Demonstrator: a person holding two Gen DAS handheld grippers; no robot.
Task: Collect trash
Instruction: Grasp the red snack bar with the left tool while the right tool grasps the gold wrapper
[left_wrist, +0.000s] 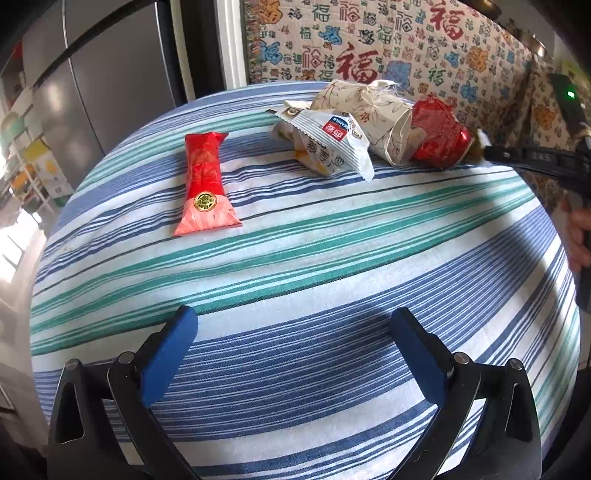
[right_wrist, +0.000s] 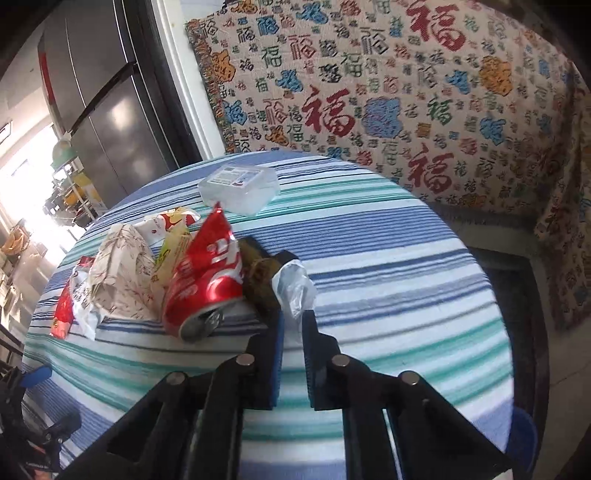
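Note:
A pile of trash lies on the round striped table (left_wrist: 295, 258): a crushed red can (left_wrist: 437, 134) (right_wrist: 207, 284), a crumpled floral paper wrapper (left_wrist: 373, 110) (right_wrist: 122, 269), a white snack packet (left_wrist: 328, 144) and a red wrapper (left_wrist: 205, 184) apart at the left. My right gripper (right_wrist: 293, 314) is shut on a crumpled clear plastic wrapper (right_wrist: 295, 284) with a brownish piece (right_wrist: 258, 280) beside it, next to the can. It shows at the right edge of the left wrist view (left_wrist: 487, 147). My left gripper (left_wrist: 291, 325) is open and empty above the near table.
A clear plastic box (right_wrist: 240, 188) stands at the table's far side. A sofa with a patterned cover (right_wrist: 406, 92) lies behind the table. A grey refrigerator (right_wrist: 103, 92) stands at the left.

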